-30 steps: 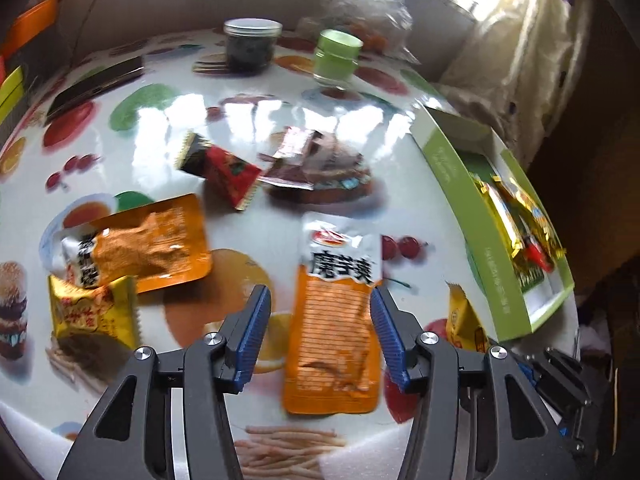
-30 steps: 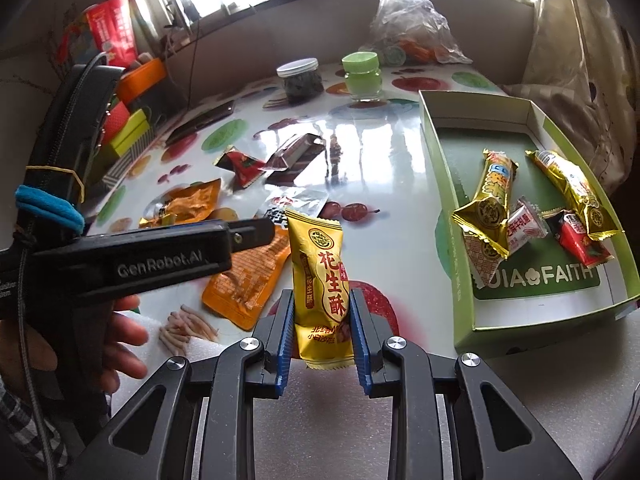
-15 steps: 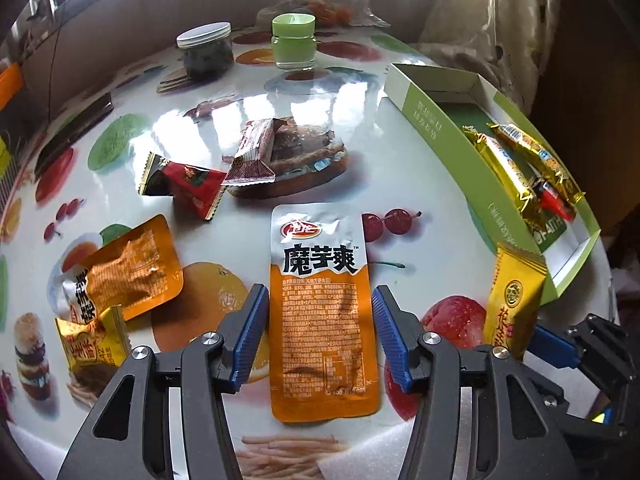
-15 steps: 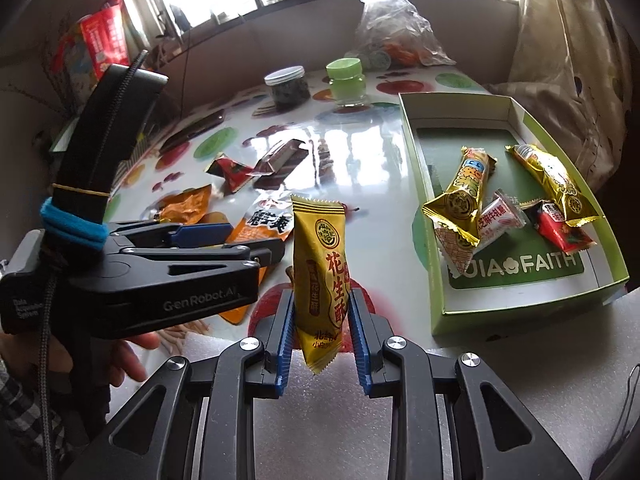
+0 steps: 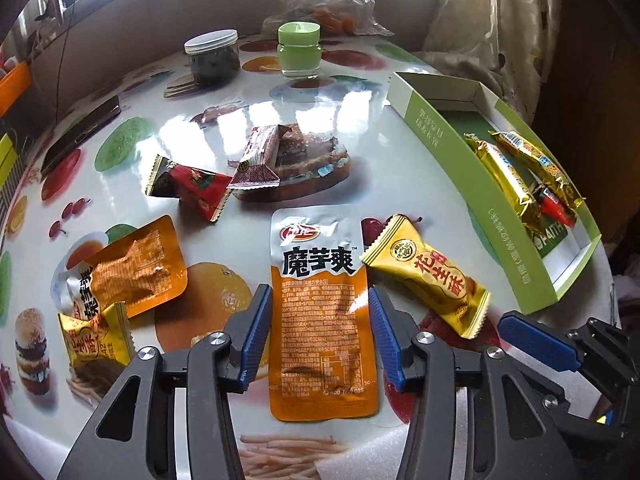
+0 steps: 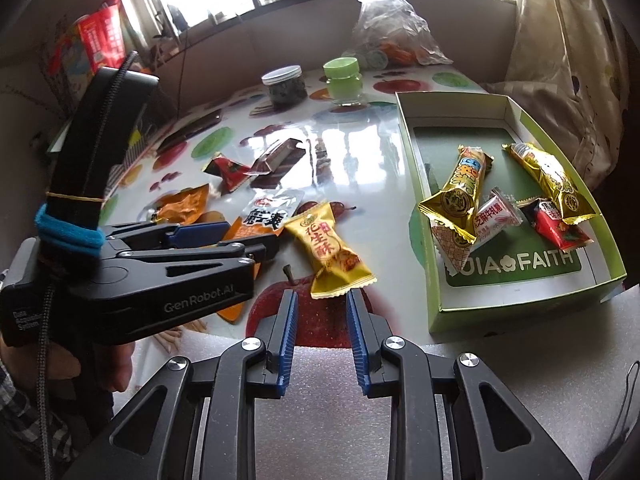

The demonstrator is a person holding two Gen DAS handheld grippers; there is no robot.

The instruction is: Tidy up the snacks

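Dropped since the earlier frame: yellow peanut candy (image 6: 329, 249), now flat on counter (image 6: 360, 152) beside orange pouch (image 5: 322, 308), left of green box (image 6: 516, 304); right tool (image 6: 322, 308) released, left tool (image 5: 320, 324) spread astride pouch

Two black grabbers with blue finger pads

The left hand-held gripper (image 5: 320, 336) is black plastic with two long arms, and each arm has a cut-out hole shaped like a triangle. Its fingers (image 5: 256, 338) wear bright blue pads with little ridges, and round silver screws shine at the joints. The right hand-held gripper (image 6: 320, 332) looks just the same. From the right wrist camera, the left one shows white "GenRobot.AI" letters on its side, a blue fuzzy band, a thin yellow rubber band and a black braided cable. The person's left hand (image 6: 100, 364) has bare skin and a checked sleeve.
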